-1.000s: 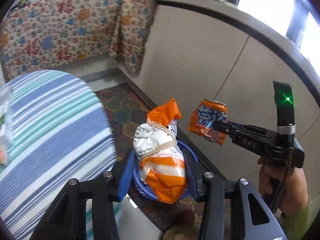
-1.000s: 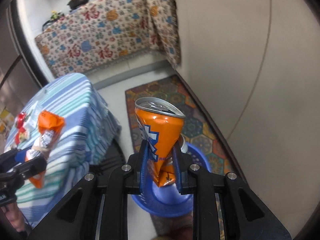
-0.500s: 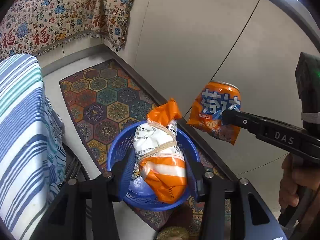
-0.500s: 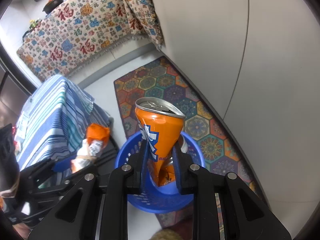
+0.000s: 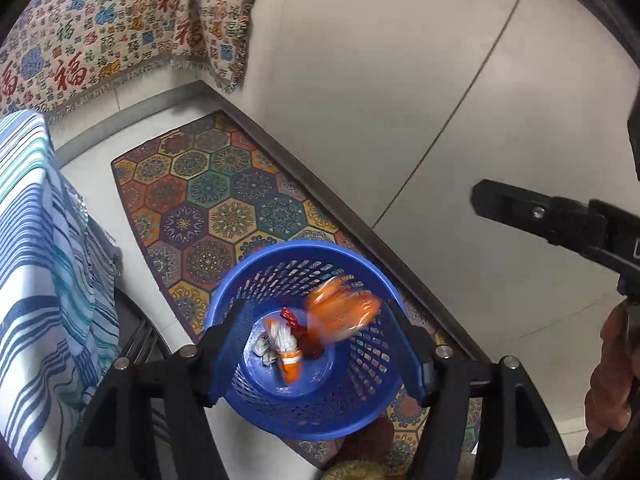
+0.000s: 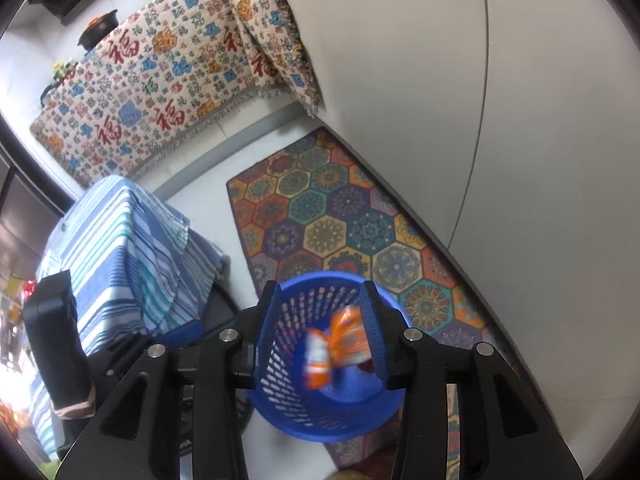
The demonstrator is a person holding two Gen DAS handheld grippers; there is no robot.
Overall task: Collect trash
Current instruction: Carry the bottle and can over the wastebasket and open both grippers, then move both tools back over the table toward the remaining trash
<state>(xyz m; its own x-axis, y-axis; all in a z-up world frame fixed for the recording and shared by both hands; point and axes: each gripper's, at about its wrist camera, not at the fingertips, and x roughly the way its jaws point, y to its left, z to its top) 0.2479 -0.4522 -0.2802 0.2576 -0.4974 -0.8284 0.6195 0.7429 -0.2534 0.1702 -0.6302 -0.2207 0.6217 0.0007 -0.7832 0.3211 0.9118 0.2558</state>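
Falling as an orange motion-blurred streak, the crushed orange soda can (image 5: 340,314) is inside the mouth of the round blue perforated plastic basket (image 5: 280,256), no longer pinched as it was half a second ago. On the basket's floor lies the orange-and-white snack packet bound with a rubber band (image 5: 286,346), which half a second ago sat clamped in the left gripper; a red foil wrapper (image 5: 290,318) and small silvery scraps (image 5: 264,350) lie touching it. From the right wrist view the can and packet merge into one orange-white blur (image 6: 334,344) within the basket.

Both claws now stand spread wide and bare: the left gripper (image 5: 316,354) above the basket with its blue pads either side of the rim, the right gripper (image 6: 320,332) likewise straddling the opening.

The basket rests on a multicoloured hexagon-patterned rug (image 5: 192,196), close beside a plain grey cabinet front (image 5: 400,100). To the left hangs a blue-and-white striped tablecloth (image 5: 36,264); farther off, a cream cloth printed with red characters (image 5: 100,36) drapes down.
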